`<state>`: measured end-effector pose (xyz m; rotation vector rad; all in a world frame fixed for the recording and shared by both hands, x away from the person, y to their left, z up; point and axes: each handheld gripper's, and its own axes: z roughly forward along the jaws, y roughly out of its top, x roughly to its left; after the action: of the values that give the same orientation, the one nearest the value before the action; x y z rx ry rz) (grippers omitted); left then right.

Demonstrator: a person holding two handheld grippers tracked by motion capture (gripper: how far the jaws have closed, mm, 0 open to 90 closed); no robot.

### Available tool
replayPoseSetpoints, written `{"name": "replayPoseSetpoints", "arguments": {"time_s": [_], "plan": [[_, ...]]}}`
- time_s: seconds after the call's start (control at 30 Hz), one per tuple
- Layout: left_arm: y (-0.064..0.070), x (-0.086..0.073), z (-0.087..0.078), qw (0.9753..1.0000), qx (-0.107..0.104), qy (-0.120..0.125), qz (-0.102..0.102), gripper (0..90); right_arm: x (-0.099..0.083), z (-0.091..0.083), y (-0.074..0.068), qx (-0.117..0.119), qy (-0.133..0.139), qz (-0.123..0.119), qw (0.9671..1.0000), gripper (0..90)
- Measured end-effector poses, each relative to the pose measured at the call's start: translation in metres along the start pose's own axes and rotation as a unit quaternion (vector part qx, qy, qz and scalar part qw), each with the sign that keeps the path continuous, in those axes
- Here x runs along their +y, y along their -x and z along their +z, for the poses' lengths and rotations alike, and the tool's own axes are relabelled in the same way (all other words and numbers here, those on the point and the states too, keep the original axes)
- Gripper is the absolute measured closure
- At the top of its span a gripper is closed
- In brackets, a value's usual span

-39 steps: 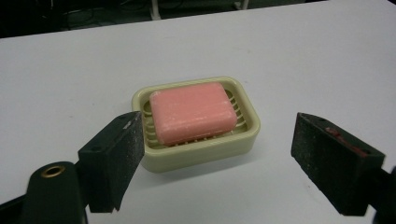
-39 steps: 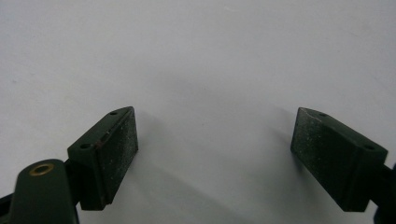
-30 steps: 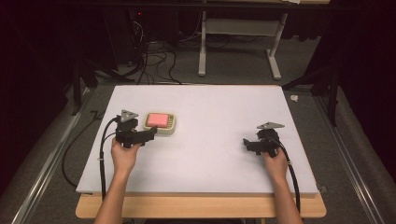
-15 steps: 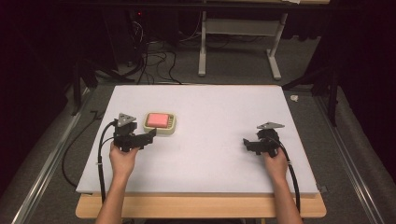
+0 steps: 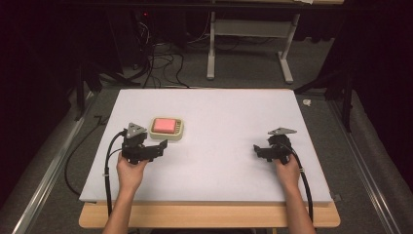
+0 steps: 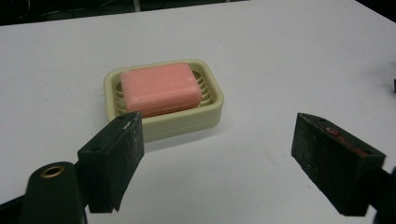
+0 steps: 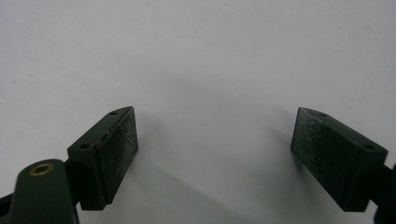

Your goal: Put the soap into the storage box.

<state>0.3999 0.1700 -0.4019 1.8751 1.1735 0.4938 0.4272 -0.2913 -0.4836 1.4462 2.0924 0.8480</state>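
A pink soap bar (image 5: pixel 164 125) (image 6: pixel 160 88) lies in a cream soap dish (image 5: pixel 179 134) (image 6: pixel 211 110) on the left half of the white table top (image 5: pixel 219 122). My left gripper (image 5: pixel 159 147) (image 6: pixel 219 163) hovers just in front of the dish, pointing right, jaws wide apart with nothing between them. Over on the right side, my right gripper (image 5: pixel 258 150) (image 7: pixel 215 158) stands open above bare white surface, far from the dish.
The white board rests on a wooden table whose front edge (image 5: pixel 209 217) runs below it. Beyond the far edge stand a desk frame (image 5: pixel 248 44) and loose cables (image 5: pixel 156 58) on the floor. A black cable (image 5: pixel 109 161) trails from the left gripper.
My left gripper has drawn back toward the front of the table, a short way off the soap dish. The right gripper has stayed in place.
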Motion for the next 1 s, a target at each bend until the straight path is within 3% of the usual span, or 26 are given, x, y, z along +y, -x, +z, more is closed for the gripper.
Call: {"name": "replayPoseSetpoints", "arguments": {"time_s": [0.5,1.0], "plan": [[0.012,-0.009,0.007,0.9996,-0.017,-0.02,0.009,18.3,0.0,0.0,0.0,0.0,0.0,-0.001,1.0,15.5],[0.011,-0.022,0.019,0.9989,-0.026,-0.039,-0.002,18.5,0.0,0.0,0.0,0.0,0.0,-0.001,1.0,15.5]]}}
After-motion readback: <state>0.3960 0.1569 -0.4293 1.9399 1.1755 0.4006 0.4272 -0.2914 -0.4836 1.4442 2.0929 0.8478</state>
